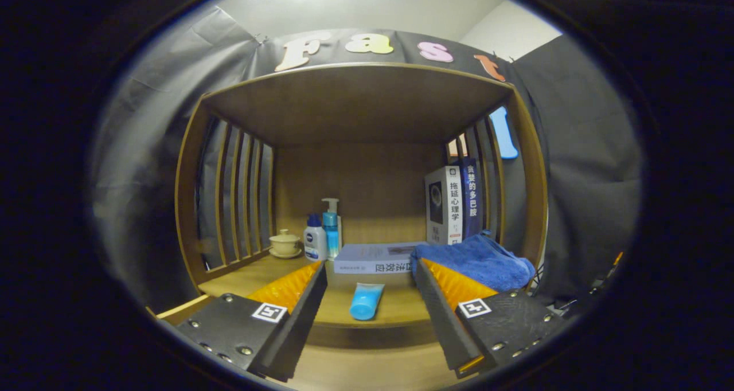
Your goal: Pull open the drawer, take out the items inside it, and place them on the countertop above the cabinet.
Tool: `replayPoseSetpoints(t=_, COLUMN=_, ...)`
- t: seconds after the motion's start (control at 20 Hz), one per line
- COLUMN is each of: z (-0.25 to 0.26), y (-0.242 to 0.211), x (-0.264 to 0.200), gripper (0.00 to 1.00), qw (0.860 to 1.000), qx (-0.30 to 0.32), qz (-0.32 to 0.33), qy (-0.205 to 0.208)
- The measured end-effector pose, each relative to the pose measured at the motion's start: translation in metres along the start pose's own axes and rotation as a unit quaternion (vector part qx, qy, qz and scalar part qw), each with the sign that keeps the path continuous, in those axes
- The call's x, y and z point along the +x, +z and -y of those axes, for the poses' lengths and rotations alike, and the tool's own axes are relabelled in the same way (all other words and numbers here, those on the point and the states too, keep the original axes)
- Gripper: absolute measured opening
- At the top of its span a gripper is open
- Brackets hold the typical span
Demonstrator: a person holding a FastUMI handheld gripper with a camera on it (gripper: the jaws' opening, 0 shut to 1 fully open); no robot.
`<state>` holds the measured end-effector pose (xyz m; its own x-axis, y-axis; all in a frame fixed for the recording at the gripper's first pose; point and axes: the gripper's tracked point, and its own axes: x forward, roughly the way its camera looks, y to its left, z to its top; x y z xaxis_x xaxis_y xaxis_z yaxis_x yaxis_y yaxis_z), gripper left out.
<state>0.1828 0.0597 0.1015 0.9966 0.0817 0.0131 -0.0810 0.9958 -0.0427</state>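
My gripper [370, 272] is open, with nothing between its fingers [304, 290]. A small blue tube [365, 300] lies on the wooden countertop [338, 308] just ahead, in the gap between the fingers, its cap end toward me. Behind it a pale flat book [375, 259] rests on the countertop. A blue folded cloth [479, 260] sits to the right, partly behind the right finger. Below the countertop's front edge a lighter wooden surface [367, 371] shows; I cannot tell whether it is the drawer.
The countertop sits inside a wooden shelf frame with slatted sides [241, 196] and a top board [355, 101]. At the back left stand two pump bottles [323, 233] and a small lidded cup [285, 243]. Two upright books [456, 204] lean at the back right.
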Motion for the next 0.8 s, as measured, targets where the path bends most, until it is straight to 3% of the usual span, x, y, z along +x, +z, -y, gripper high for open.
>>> replayPoseSetpoints(t=0.45, z=0.001, y=-0.011, x=0.007, gripper=0.93, qw=1.0, qx=0.0, qz=-0.027, qy=-0.002)
replayPoseSetpoints(t=0.8, z=0.011, y=0.002, x=-0.016, gripper=0.93, qw=1.0, qx=0.01, qz=0.0, qy=-0.02)
